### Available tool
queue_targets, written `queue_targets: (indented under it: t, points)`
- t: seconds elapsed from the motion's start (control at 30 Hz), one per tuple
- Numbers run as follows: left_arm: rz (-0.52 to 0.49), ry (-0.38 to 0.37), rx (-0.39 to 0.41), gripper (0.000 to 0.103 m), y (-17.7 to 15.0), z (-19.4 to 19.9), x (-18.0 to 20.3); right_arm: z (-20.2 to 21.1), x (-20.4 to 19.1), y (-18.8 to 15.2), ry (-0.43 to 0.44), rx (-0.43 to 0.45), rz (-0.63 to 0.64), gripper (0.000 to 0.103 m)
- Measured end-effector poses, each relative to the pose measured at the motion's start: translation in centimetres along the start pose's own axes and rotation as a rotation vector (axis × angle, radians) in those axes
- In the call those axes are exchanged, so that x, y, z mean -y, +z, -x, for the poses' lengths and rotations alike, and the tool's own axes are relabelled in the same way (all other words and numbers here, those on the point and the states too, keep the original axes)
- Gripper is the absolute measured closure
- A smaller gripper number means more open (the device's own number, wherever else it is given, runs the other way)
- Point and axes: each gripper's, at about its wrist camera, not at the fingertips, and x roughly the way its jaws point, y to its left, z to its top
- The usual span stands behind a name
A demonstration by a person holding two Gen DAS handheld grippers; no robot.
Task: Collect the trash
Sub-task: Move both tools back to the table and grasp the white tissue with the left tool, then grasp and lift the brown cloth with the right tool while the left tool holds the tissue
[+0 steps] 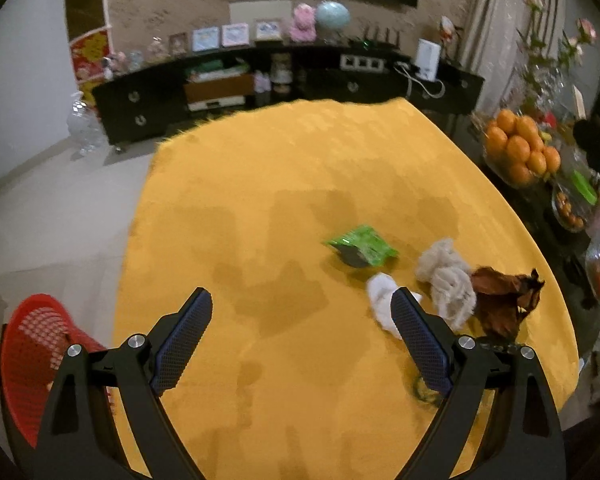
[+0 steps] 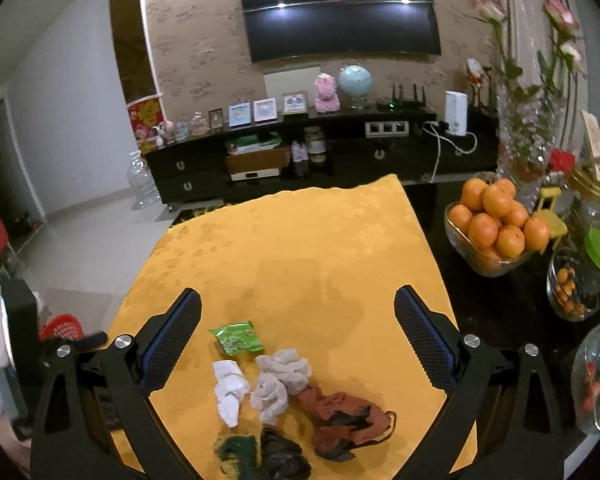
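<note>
Trash lies on the yellow tablecloth (image 1: 260,184): a green snack wrapper (image 1: 360,245), a white crumpled tissue (image 1: 382,300), a beige crumpled tissue (image 1: 448,276) and a brown wrapper (image 1: 504,300). My left gripper (image 1: 302,312) is open and empty above the cloth, left of the trash. In the right wrist view the green wrapper (image 2: 238,338), white tissue (image 2: 229,390), beige tissue (image 2: 280,380), brown wrapper (image 2: 346,420) and a dark green and black wrapper (image 2: 268,456) lie between the fingers of my open, empty right gripper (image 2: 298,310).
A red mesh basket (image 1: 32,344) stands at the left beside the table, also seen in the right wrist view (image 2: 62,326). A glass bowl of oranges (image 2: 496,228), glass jars (image 2: 576,284) and a flower vase (image 2: 528,128) stand on the dark table at the right. A TV cabinet (image 2: 300,156) is behind.
</note>
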Motion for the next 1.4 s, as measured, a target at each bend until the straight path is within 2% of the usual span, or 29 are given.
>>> queue_targets:
  t: [0.27, 0.5, 0.53, 0.7, 0.77, 0.87, 1.13, 1.23, 1.4]
  points:
    - [-0.068, -0.055, -0.049, 0.016, -1.0, -3.3, 3.5, -0.5, 2.0, -0.4, -0.017, -0.029, -0.044, 0.009]
    - [-0.035, -0.117, -0.088, 0.017, -1.1, -5.8, 4.4, -0.9, 2.8, -0.7, -0.016, -0.05, -0.065, 0.009]
    - [-0.034, -0.122, -0.094, 0.019, -1.2, -6.2, 4.6, -0.9, 2.9, -0.7, -0.016, -0.052, -0.066, 0.009]
    - [-0.057, -0.121, -0.132, 0.047, -1.5, -8.0, 5.6, -1.3, 3.3, -0.9, -0.02, -0.067, -0.073, 0.009]
    - [-0.047, -0.129, -0.142, 0.055, -1.7, -8.4, 5.4, -1.5, 3.4, -1.0, -0.022, -0.072, -0.077, 0.009]
    - [-0.046, -0.123, -0.132, 0.071, -1.7, -8.4, 5.2, -1.6, 3.7, -1.0, -0.021, -0.077, -0.084, 0.009]
    - [-0.014, -0.128, -0.098, 0.075, -0.9, -6.9, 4.0, -2.0, 3.9, -1.8, -0.015, -0.109, -0.078, 0.009]
    - [0.009, -0.118, -0.058, 0.075, -0.1, -5.4, 2.9, -2.6, 4.1, -2.6, -0.009, -0.145, -0.079, 0.009]
    - [0.055, -0.1, -0.018, 0.075, 0.8, -3.4, 0.8, -4.2, 4.5, -4.7, 0.019, -0.257, -0.066, 0.009]
